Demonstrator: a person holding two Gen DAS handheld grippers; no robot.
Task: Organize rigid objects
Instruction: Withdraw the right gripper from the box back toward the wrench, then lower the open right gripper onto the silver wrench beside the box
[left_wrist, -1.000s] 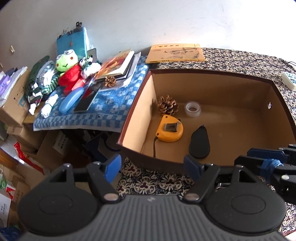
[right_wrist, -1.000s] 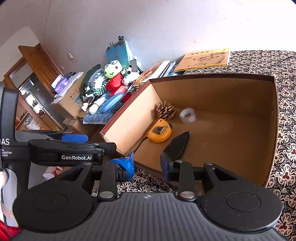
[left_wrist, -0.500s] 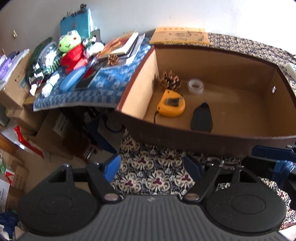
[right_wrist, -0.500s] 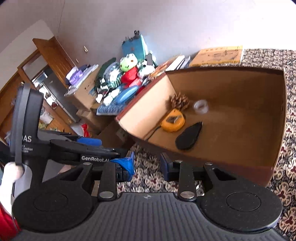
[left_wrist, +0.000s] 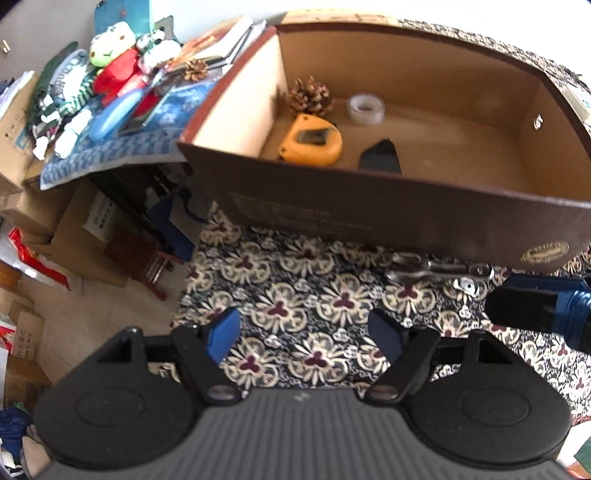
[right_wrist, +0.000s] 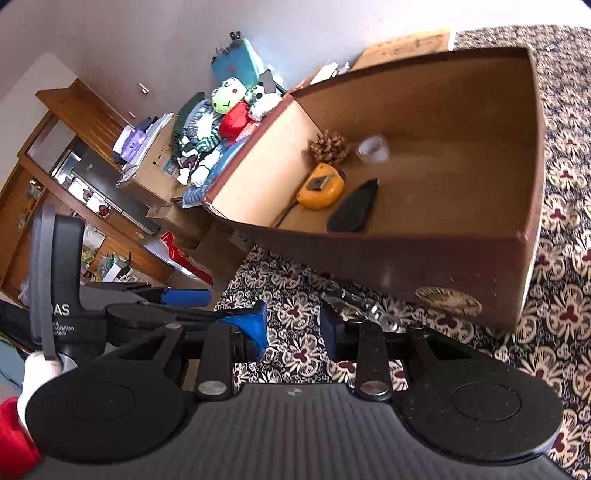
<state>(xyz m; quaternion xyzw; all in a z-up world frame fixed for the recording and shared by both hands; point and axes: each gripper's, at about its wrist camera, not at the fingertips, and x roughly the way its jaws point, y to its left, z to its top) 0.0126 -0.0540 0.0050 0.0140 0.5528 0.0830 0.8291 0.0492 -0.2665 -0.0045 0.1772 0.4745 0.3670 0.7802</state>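
A box (left_wrist: 388, 206) is seen on the table (left_wrist: 295, 295), holding a tape measure (left_wrist: 312, 140), case (left_wrist: 380, 157), pinecone (left_wrist: 309, 94) and tape roll (left_wrist: 365, 108). Pliers (left_wrist: 439, 269) lie just before it, judged the next pick. Left tool (left_wrist: 306, 332) and right tool (right_wrist: 293, 326) are both released, empty. The pliers are partly hidden and blurred.

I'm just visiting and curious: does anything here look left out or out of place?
Yes: a metal tool lies on the patterned cloth outside the cardboard box, while the tape measure is inside.
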